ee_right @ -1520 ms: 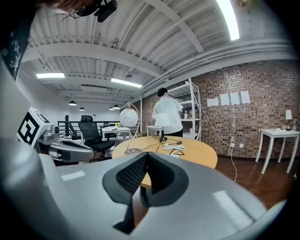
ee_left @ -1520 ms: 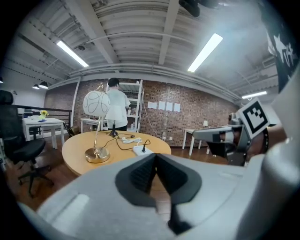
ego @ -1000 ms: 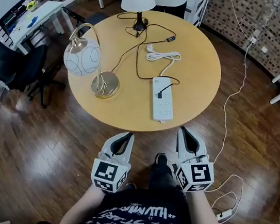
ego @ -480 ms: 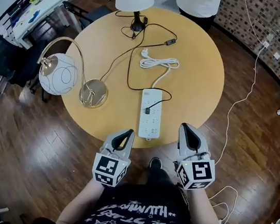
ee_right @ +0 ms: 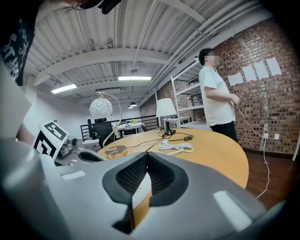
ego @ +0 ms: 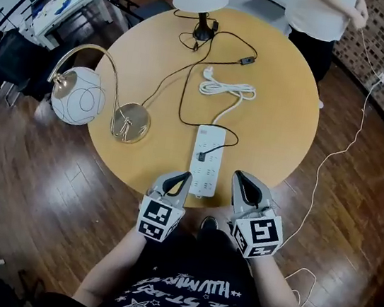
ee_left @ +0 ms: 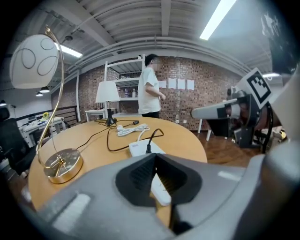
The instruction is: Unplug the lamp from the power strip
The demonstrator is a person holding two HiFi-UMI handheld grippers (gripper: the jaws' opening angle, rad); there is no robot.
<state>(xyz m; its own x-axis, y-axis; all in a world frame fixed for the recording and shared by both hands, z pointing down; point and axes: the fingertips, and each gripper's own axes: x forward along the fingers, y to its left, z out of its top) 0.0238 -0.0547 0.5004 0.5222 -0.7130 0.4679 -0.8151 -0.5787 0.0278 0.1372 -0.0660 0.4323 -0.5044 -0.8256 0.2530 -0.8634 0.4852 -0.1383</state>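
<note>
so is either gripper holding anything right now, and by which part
Nothing is held. The left gripper and right gripper both have their fingers shut on nothing, close to the power strip.

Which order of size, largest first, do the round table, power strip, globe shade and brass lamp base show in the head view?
1. round table
2. globe shade and power strip: about alike; the shade stands higher, nearer the camera, so I do not rank them
3. brass lamp base, smallest

White power strip (ego: 205,164) with a black plug (ego: 202,146); gold lamp (ego: 131,122) with a white, ring-patterned globe (ego: 78,95); tan table (ego: 278,105).
</note>
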